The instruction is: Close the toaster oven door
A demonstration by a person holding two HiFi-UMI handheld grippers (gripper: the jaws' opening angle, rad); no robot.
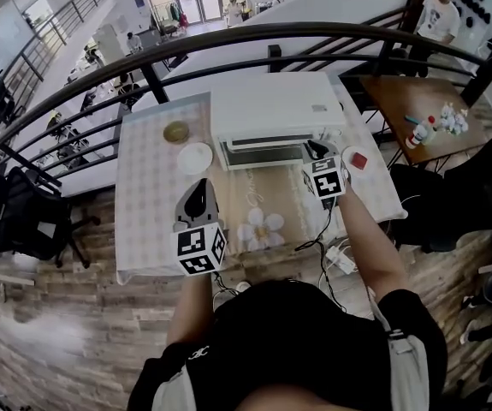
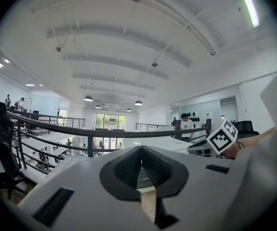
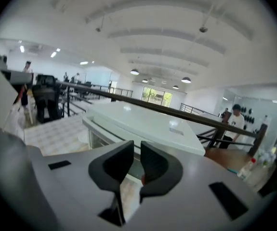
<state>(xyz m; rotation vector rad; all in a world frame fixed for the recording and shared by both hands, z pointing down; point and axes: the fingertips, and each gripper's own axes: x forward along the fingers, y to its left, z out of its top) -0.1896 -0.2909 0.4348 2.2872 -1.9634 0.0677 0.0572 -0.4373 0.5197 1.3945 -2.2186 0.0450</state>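
**two hand-held grippers over a table, the right one at a toaster oven's front**

my black shirt (image 1: 301,341) fills the bottom middle of the head view, and both my bare forearms reach up the frame from it. the left gripper (image 1: 196,191) hovers over the lower middle of a table (image 1: 143,229) covered in a pale patterned cloth. its marker cube is just below it in the frame. in the left gripper view its jaws (image 2: 140,150) meet at the tips with nothing between them.

the right gripper (image 1: 314,151) is right of centre, just beside the front right corner of the white toaster oven (image 1: 267,110). in the right gripper view its jaws (image 3: 137,146) stand a narrow gap apart with nothing pinched between the pads. the toaster oven (image 3: 143,121) lies just past the jaw tips.

the toaster oven sits at the upper middle of the table, and its door (image 1: 263,151) is turned toward me. i cannot tell how far the door stands open.

left of the oven are a small bowl (image 1: 176,132) and, below it, a white plate (image 1: 195,157). right of the oven, near the table's right edge, is a small white dish (image 1: 358,161) holding something red. a flower print (image 1: 261,227) shows on the cloth near the table's lower edge. a dark railing (image 1: 228,41) curves across the upper frame behind the table.
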